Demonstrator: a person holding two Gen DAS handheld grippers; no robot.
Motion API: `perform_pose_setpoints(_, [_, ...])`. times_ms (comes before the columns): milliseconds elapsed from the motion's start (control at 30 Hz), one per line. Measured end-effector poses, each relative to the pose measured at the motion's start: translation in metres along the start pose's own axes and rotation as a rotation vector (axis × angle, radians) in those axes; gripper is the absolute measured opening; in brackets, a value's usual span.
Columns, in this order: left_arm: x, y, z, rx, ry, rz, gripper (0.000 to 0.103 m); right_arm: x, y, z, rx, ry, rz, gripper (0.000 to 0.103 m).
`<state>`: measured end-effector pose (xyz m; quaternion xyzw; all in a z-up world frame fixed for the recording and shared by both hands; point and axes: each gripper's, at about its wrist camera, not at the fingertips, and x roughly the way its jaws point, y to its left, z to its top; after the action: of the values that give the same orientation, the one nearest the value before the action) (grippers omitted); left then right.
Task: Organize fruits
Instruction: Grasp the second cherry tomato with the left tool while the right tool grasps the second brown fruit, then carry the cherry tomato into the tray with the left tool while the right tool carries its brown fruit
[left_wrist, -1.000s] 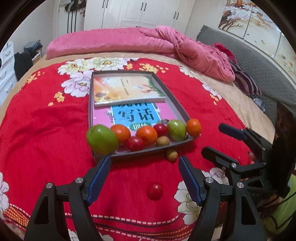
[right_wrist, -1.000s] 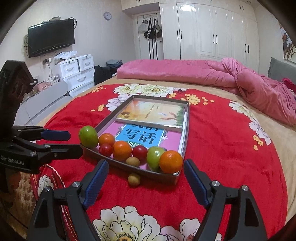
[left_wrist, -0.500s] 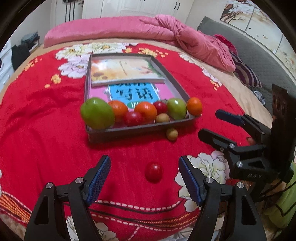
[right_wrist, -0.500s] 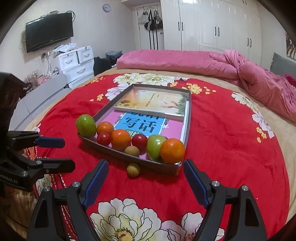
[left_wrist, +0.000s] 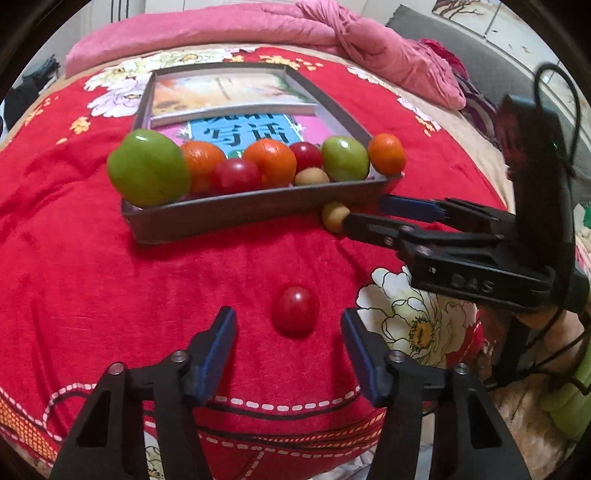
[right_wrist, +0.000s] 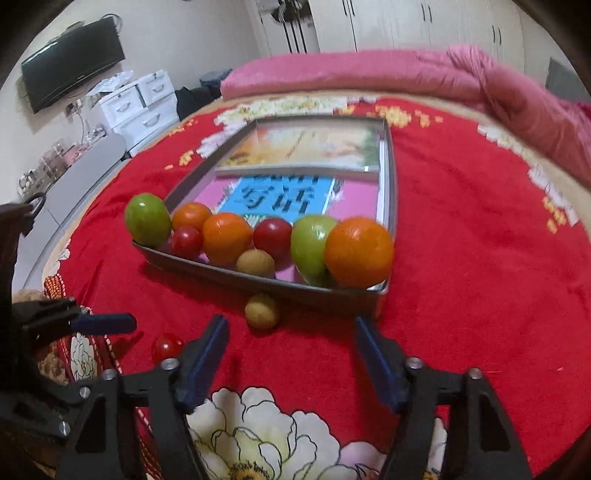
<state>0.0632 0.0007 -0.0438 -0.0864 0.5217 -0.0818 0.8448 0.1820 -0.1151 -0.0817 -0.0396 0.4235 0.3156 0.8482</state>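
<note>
Each gripper is black plastic with 2 long fingers. The left gripper (left_wrist: 288, 350) and the right gripper (right_wrist: 290, 354) have dark blue pads, shiny silver screws, and thin black cables behind the right one.

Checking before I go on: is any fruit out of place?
Yes, two lie on the red bedspread outside the tray: a red tomato between the left tool's closing fingers, untouched, and a small tan fruit against the tray's front wall.
</note>
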Motion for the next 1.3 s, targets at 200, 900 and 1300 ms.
perform_pose_setpoints(200, [0.006, -0.003, 0.002, 0.010, 0.005, -0.012, 0.049, 0.020, 0.005, 0.002, -0.008, 0.033, 0.035, 0.043])
perform_pose_setpoints(900, [-0.034, -0.007, 0.027, 0.025, -0.171, 0.001, 0.029, -0.027, 0.023, 0.011, -0.076, -0.127, 0.118, 0.024])
perform_pose_setpoints(1300, [-0.037, -0.006, 0.066, 0.006, -0.243, 0.062, 0.029, -0.045, 0.020, 0.030, -0.105, -0.243, 0.071, 0.023])
